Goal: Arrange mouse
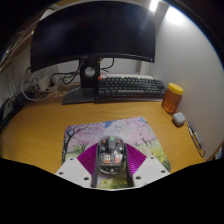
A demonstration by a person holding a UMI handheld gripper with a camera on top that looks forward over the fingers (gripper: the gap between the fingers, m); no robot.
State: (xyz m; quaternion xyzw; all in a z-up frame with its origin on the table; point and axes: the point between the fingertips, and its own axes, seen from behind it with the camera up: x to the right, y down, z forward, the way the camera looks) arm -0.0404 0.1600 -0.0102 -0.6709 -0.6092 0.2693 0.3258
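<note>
Mouse [110, 154] between closed tongs [110, 168]

A single wide-angle view rides on the gripper [111, 160] and looks forward along its fingers [88, 158], which show at the bottom. It sits low and close over the desk [40, 125], tilted slightly down, facing the keyboard [130, 88] and monitor [95, 35] at the far side. No second view shares the scene.
</note>
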